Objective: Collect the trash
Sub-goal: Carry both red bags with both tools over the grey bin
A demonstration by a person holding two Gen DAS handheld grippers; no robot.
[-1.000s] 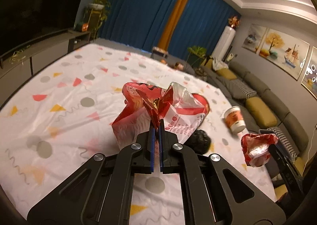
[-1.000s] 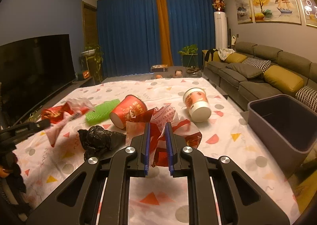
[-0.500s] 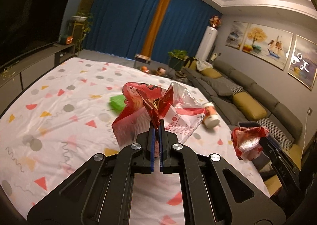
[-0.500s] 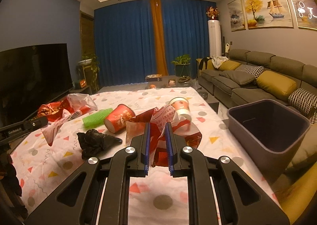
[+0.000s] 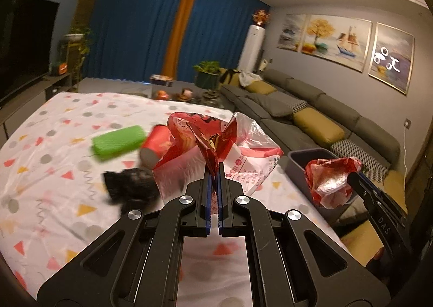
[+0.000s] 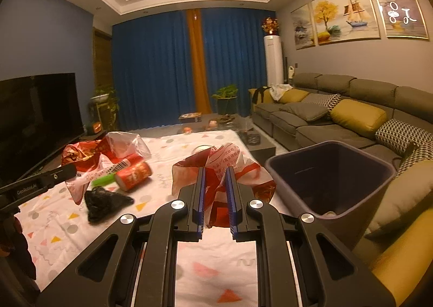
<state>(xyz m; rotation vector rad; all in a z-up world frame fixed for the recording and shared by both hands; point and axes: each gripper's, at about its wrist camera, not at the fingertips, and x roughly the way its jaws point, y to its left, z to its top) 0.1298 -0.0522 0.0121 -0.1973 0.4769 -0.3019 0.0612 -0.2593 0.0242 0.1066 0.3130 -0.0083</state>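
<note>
Red-and-white plastic is what both hands are carrying: the left gripper is pinched fully shut on a crumpled wrapper bag at mid-frame, and the right gripper is clamped, jaws a little apart, on its own crinkled bag. Both bags hang clear of the patterned sheet, probably so they don't snag the cup or black wad at lower left. The grey bin sits at right, just beside the right bag, so it looks like drop-off is next.

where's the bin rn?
Right wrist view, right side: the grey bin stands off the patterned sheet, against the sofa, just right of the wrapper in the right tool.
</note>
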